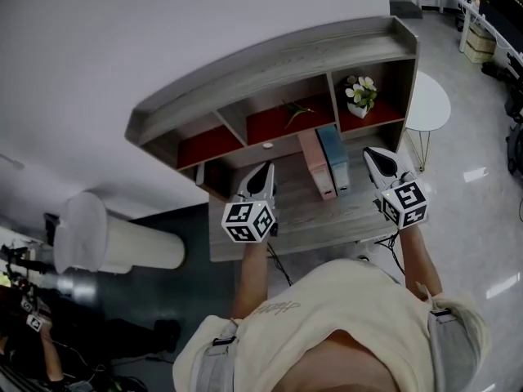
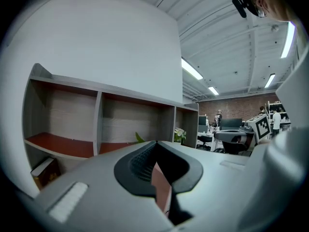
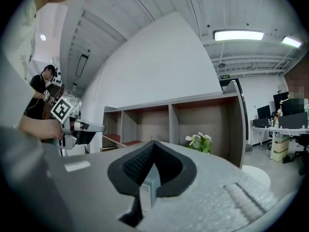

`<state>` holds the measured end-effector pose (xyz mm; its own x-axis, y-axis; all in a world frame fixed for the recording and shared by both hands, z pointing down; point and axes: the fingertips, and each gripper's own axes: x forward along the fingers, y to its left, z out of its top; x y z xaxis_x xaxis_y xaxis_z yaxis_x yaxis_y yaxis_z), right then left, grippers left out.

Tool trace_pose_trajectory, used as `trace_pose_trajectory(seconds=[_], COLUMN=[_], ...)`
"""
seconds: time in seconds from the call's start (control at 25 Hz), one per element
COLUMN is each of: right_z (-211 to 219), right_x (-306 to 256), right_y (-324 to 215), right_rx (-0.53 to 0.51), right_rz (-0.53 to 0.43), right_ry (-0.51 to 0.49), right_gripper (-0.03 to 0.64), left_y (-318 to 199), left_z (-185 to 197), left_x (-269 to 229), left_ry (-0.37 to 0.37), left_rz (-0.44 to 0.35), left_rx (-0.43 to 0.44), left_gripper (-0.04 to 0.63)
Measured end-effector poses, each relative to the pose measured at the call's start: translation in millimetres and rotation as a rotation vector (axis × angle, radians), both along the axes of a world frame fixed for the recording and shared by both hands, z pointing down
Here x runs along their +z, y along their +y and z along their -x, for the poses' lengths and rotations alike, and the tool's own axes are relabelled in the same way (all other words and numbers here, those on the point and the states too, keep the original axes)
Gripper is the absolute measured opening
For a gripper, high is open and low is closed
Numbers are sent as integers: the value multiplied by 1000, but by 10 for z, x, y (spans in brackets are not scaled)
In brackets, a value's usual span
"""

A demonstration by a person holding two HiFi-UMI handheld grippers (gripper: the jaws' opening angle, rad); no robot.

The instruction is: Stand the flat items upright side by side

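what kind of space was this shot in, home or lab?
Likely an open-plan office or lab workspace, not a home: a desk with a shelf hutch, long strip lights on an exposed ceiling, and monitors on other desks in the background.

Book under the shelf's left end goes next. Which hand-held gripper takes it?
Probably left. The left hand-held gripper is shut, empty and nearer the book. The pink binder and blue binder stand between that book and the right hand-held gripper.

No readable text, shirt print (image 1: 274,307) — illegible
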<state>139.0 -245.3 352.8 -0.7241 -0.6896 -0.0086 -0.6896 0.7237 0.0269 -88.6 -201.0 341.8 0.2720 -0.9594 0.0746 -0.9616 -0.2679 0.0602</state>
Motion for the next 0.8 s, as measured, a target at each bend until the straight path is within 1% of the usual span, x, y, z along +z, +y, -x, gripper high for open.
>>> trace_pose_trajectory(seconds=[0.12, 0.32, 0.48, 0.56, 0.68, 0.8], right_z=[10, -62, -91, -107, -163, -256], right_x=[-50, -157, -81, -59, -66, -59], right_y=[20, 11, 28, 46, 28, -45], right_rx=[0, 24, 29, 27, 22, 25], right_rz=[-13, -32, -22, -10, 3, 0], right_ry=[6, 3, 2, -4, -30, -31], right_gripper=[1, 2, 1, 0, 0, 0], left_y=[5, 1, 12, 22, 9, -47], left_z=[0, -102, -86, -97, -166, -263], left_x=[9, -31, 48, 70, 67, 94], left_ry=[12, 16, 17, 30, 61, 57], left_rz=[-2, -14, -2, 9, 13, 17], left_rx=[-7, 19, 12, 11, 23, 25], left_gripper=[15, 15, 15, 15, 15, 15])
